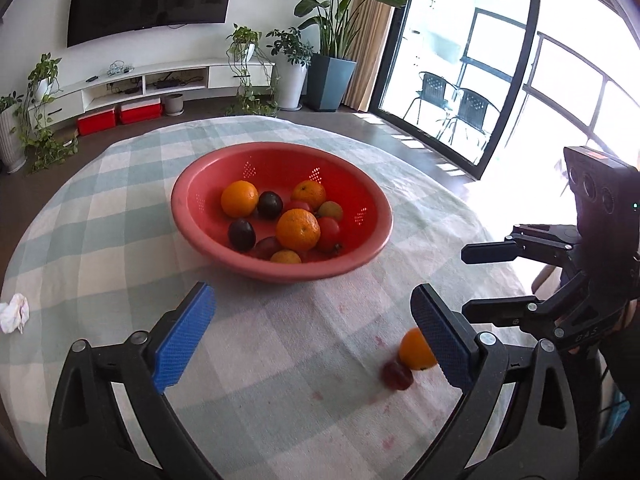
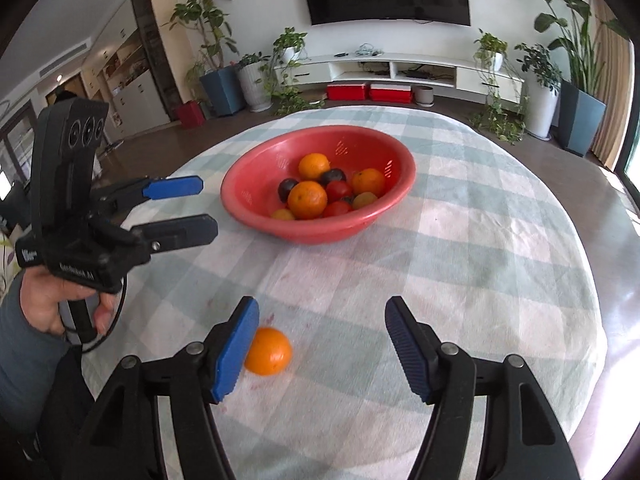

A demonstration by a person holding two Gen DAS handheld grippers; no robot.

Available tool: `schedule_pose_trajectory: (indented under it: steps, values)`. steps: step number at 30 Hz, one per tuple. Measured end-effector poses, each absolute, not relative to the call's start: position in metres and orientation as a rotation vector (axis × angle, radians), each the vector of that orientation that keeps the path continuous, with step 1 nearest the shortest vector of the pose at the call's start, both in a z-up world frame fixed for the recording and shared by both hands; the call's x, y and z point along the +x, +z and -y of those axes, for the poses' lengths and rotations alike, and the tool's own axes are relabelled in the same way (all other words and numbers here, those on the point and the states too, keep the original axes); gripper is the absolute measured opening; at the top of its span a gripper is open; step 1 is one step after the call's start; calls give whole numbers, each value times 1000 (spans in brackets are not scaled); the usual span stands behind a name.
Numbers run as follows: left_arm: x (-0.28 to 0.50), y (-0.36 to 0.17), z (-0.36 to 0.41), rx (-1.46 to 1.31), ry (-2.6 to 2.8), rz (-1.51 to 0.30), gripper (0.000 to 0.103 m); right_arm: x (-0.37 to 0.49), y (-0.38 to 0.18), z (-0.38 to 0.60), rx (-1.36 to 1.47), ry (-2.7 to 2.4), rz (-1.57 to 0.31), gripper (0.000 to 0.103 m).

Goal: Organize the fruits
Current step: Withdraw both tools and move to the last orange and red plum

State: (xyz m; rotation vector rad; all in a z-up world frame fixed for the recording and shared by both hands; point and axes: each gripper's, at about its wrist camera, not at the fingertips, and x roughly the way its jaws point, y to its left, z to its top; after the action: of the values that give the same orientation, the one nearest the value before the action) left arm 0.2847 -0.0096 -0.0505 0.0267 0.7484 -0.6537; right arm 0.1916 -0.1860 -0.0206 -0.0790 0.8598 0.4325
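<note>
A red colander bowl (image 1: pixel 188 196) (image 2: pixel 240 188) sits mid-table holding several oranges, dark plums and red tomatoes. A loose orange (image 1: pixel 414 350) (image 2: pixel 270 351) lies on the checked cloth nearer me, with a small dark red fruit (image 1: pixel 397 375) touching it in the left wrist view. My left gripper (image 1: pixel 312 336) is open and empty, the orange just behind its right finger. My right gripper (image 2: pixel 320 346) is open and empty, the orange beside its left finger. Each gripper shows in the other view, open: the right (image 1: pixel 466 280), the left (image 2: pixel 206 204).
A round table with a pale green checked cloth (image 1: pixel 120 208) (image 2: pixel 500 240), stained pink near me. A crumpled white tissue (image 1: pixel 14 314) lies at the left edge. Beyond are a TV console, potted plants and glass balcony doors.
</note>
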Motion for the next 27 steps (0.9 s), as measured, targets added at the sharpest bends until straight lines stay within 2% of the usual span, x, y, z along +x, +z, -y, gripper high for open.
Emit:
schedule_pose_trajectory:
  steps: [7,21,24,27]
  values:
    - [241,-70,12,65,-659,-783,102,180,-29,160,-290,579,-885,69]
    - [216,-82,21,131,-683,-793,103,196,-59,153,-367,654,-945,69]
    - [218,-84,21,133,-684,-799,103,200,-63,150,-390,691,-945,66]
    - [219,-85,19,119,-693,-804,103,203,-66,147,-399,730,-947,59]
